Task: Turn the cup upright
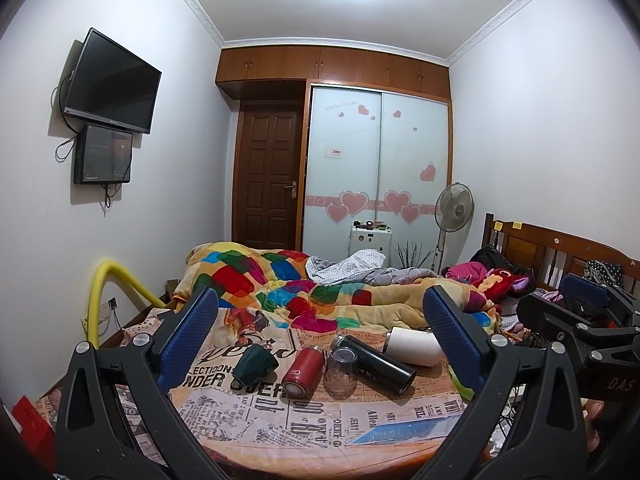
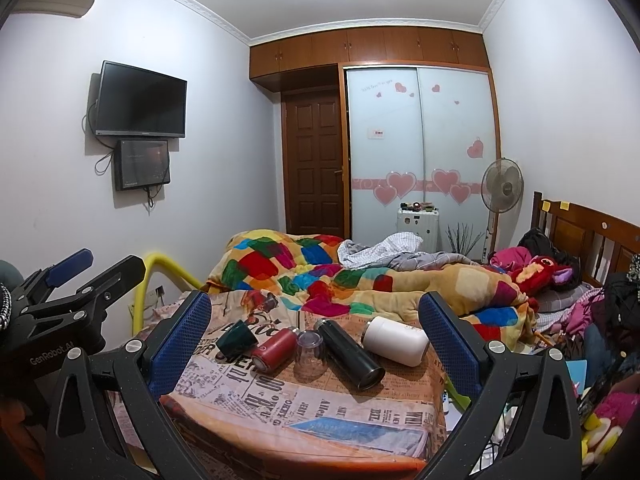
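On a newspaper-print cloth [image 1: 280,408] over the bed end lie several vessels. A dark green cup [image 1: 255,364] lies on its side at the left. A red flask [image 1: 303,372] lies beside it. A clear glass [image 1: 341,370] stands upside down in the middle. A black flask [image 1: 374,362] and a white flask [image 1: 414,345] lie on their sides to the right. My left gripper [image 1: 320,344] is open and empty, held back from them. My right gripper [image 2: 316,344] is open and empty too, and the same vessels show between its fingers: green cup [image 2: 237,339], glass [image 2: 309,354].
A colourful quilt [image 1: 304,284] is heaped behind the cloth. A yellow padded rail [image 1: 108,292] runs at the bed's left. The wooden headboard [image 1: 556,248] and piled clothes are at the right. A fan [image 1: 454,208], wardrobe and door stand at the back.
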Demonstrator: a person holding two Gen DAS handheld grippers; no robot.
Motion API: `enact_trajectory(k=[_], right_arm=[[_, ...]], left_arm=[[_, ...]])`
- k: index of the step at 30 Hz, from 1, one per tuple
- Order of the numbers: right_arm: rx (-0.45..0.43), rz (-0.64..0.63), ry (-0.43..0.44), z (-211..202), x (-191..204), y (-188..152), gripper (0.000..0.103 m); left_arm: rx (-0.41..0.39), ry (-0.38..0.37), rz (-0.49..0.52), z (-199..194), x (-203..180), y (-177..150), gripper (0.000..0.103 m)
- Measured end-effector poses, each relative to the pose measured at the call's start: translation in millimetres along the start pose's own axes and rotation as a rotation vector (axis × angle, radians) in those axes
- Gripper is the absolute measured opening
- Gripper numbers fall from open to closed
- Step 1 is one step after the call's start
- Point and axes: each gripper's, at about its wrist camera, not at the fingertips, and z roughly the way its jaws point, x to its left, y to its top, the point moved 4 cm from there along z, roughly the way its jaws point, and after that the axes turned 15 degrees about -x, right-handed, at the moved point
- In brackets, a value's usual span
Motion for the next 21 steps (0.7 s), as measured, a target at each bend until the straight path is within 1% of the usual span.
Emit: enact_trajectory(k=[21], right_arm=[[-0.001,-0.005,0.001,-0.6,3.2,0.7,0.103]], left_arm=[[0.0,0.0,-0.004,0.5,2.1,-0.3,0.103]])
